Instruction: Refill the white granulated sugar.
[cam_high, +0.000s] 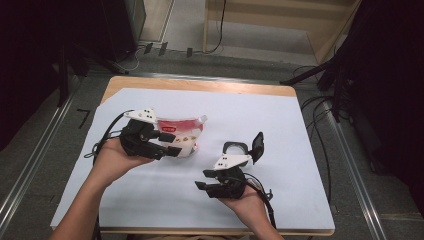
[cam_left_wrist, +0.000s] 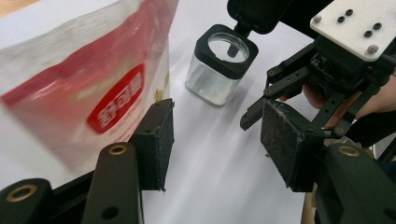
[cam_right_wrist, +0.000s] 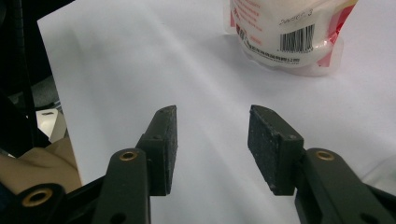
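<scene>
A red and white pouch (cam_high: 184, 131) stands on the white sheet left of centre. My left gripper (cam_high: 172, 144) is beside it, open. In the left gripper view the pouch (cam_left_wrist: 84, 79) lies just outside the left pad (cam_left_wrist: 161, 140), and nothing sits between the jaws of the left gripper (cam_left_wrist: 215, 123). A clear square jar (cam_high: 235, 149) with a black rim has its hinged black lid (cam_high: 258, 145) flipped up. The jar (cam_left_wrist: 223, 65) is empty inside. My right gripper (cam_high: 203, 179) is in front of the jar, open and pointing left. The right gripper (cam_right_wrist: 212, 128) holds nothing, and the pouch (cam_right_wrist: 287, 32) is farther off.
The white sheet (cam_high: 280, 120) covers most of a wooden table (cam_high: 200, 84). Cables trail from both grippers. Dark stands and floor rails flank the table. In the left gripper view the other gripper (cam_left_wrist: 327, 60) is close at the right.
</scene>
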